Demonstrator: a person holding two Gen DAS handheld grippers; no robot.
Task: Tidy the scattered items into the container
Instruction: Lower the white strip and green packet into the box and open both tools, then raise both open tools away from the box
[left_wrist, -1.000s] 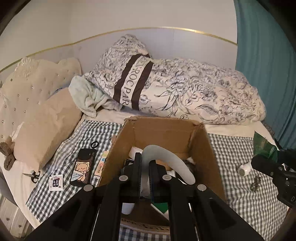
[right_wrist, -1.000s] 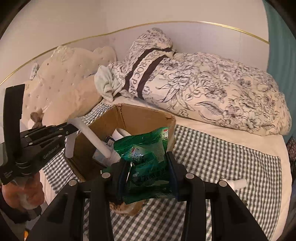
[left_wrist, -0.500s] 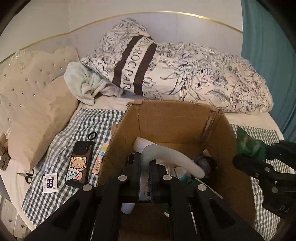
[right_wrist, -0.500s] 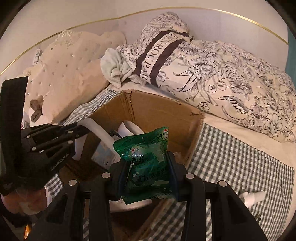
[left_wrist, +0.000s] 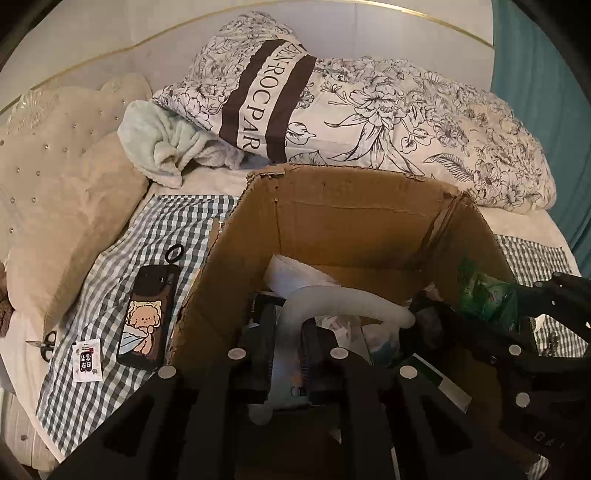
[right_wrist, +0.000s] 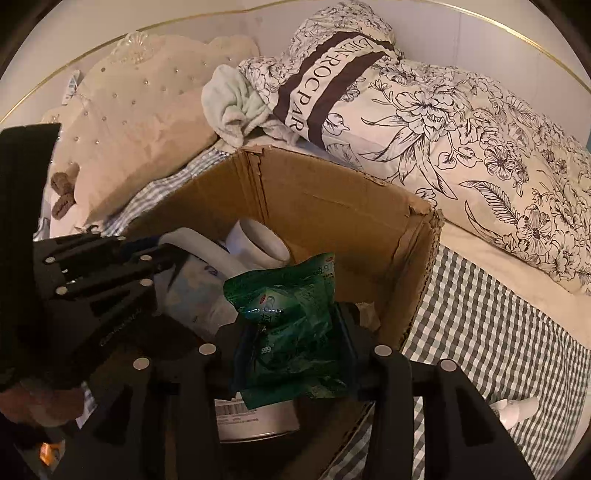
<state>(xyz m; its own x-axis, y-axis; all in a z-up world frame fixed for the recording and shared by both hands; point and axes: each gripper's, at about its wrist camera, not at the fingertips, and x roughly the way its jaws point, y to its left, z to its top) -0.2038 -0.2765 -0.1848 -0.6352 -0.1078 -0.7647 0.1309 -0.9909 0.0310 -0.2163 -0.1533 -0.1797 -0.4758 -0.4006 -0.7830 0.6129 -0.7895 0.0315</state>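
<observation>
Left wrist view:
- Cardboard box (left_wrist: 369, 221), open-topped, on a green checked cloth (left_wrist: 110, 332) spread over a bed.
- Left gripper (left_wrist: 286, 350), pointing down into the box; jaws have just been opening, a curved white tube (left_wrist: 351, 299) between them. Whether the pads press on it cannot be told.
- On the cloth left of the box: phone case with cartoon dog (left_wrist: 147, 317), black ring (left_wrist: 174, 254), small white sachet (left_wrist: 86, 358), scissors (left_wrist: 46, 341).
- Floral duvet (left_wrist: 406, 122) and pale green towel (left_wrist: 170, 147) behind the box.

Right wrist view:
- Right gripper (right_wrist: 295, 347), over the box's near right corner; jaws have just been opening, a green packet (right_wrist: 291, 325) between them, pads at its sides; grip uncertain.
- Inside the box: white cup (right_wrist: 258, 243), labelled white tub (right_wrist: 255, 417).
- White bottle (right_wrist: 517, 408) on the cloth, right of the box.
</observation>
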